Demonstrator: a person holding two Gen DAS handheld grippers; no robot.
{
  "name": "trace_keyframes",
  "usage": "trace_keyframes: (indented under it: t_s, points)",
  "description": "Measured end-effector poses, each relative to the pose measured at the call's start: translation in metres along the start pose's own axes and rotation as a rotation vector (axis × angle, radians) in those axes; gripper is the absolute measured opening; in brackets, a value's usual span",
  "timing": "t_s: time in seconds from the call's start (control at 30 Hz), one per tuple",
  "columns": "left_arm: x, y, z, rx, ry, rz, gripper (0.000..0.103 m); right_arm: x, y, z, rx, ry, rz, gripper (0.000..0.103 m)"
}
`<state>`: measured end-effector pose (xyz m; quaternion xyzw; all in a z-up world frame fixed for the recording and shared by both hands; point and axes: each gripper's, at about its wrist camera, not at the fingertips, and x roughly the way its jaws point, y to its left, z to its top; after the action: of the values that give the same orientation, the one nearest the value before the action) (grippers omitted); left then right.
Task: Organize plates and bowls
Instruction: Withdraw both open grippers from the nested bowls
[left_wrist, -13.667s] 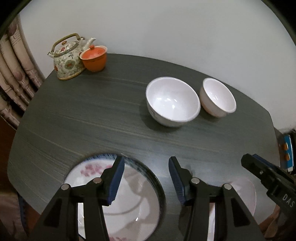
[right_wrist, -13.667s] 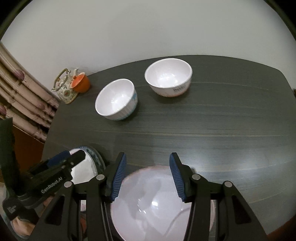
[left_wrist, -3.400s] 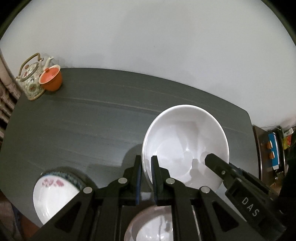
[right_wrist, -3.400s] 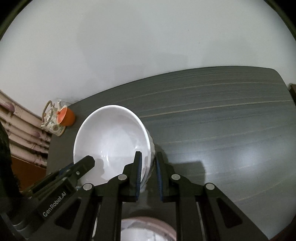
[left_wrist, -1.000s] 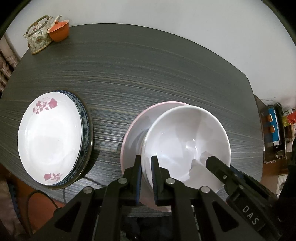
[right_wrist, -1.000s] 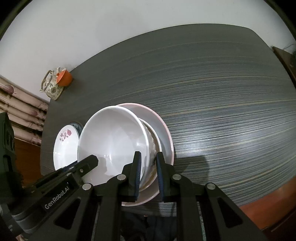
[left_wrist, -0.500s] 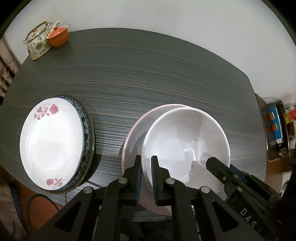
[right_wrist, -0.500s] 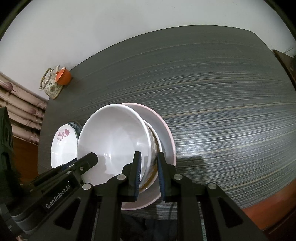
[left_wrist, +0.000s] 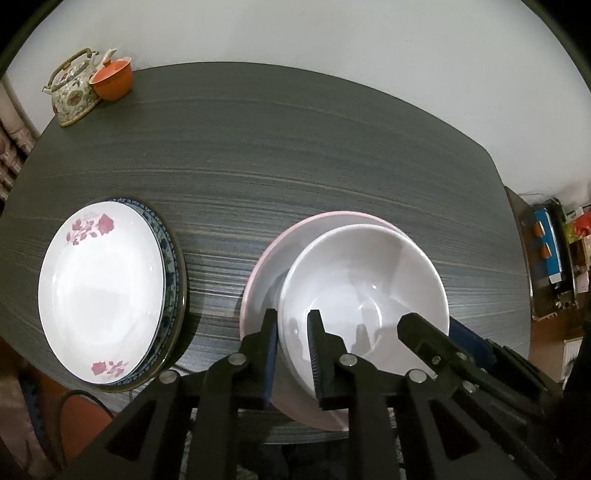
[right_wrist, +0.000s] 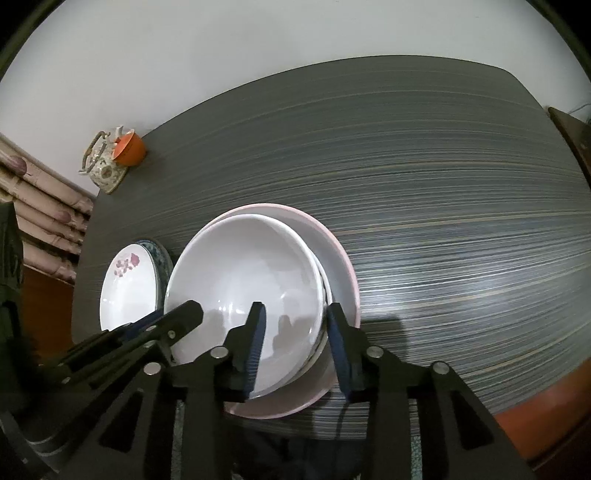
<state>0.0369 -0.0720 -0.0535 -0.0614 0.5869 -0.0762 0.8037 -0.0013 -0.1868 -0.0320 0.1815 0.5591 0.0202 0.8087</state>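
Dark wood-grain table (left_wrist: 295, 155) carries everything. At its near edge, one white bowl (left_wrist: 362, 288) sits on a second bowl (right_wrist: 322, 295) inside one pink plate (left_wrist: 266, 273). Left tongs (left_wrist: 291, 354) and right tongs (right_wrist: 295, 339) straddle its rim, jaws opening, pads clear. Near the left edge, two stacked plates (left_wrist: 103, 288). At the far left corner stand one teapot (left_wrist: 74, 96) and one orange cup (left_wrist: 112, 79).

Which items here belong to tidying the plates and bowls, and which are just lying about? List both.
Job: white bowl (nested in a second bowl whose rim shows in the right wrist view), pink plate, rose plate, blue-rimmed plate.

Bystanders: teapot, orange cup.
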Motion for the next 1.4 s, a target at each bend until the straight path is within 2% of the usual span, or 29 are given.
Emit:
trace_keyframes:
  t_s: [0.13,0.23,0.37,0.6,0.77,0.87,1.07,1.2,1.4]
  points:
    - [-0.004,0.006,0.002,-0.005,-0.016,-0.013,0.028,-0.002,-0.002,0.000,0.014,-0.008,-0.002,0.043]
    - [-0.010,0.012,0.003,-0.011,-0.028,-0.042,0.034,-0.005,-0.005,0.002,0.024,-0.013,0.015,0.045]
    - [-0.020,0.022,0.004,-0.009,-0.064,-0.063,0.039,-0.012,-0.005,0.004,0.017,-0.039,0.012,0.057]
    - [-0.028,0.036,-0.001,-0.009,-0.105,-0.062,0.043,-0.025,-0.010,0.006,0.002,-0.070,0.031,0.063]
    - [-0.036,0.039,-0.009,0.008,-0.216,-0.024,0.044,-0.028,-0.015,0.006,-0.009,-0.075,0.035,0.063]
    - [-0.038,0.038,-0.015,0.034,-0.250,-0.006,0.046,-0.029,-0.020,0.004,-0.004,-0.077,0.029,0.064]
    - [-0.034,0.049,-0.018,0.008,-0.234,-0.005,0.049,-0.031,-0.025,0.001,-0.031,-0.100,0.007,0.066]
    - [-0.033,0.063,-0.015,-0.065,-0.215,-0.049,0.049,-0.031,-0.031,-0.003,-0.036,-0.108,-0.022,0.066]
    - [-0.031,0.076,-0.014,-0.116,-0.186,-0.027,0.049,-0.025,-0.043,-0.013,-0.041,-0.099,-0.045,0.068]
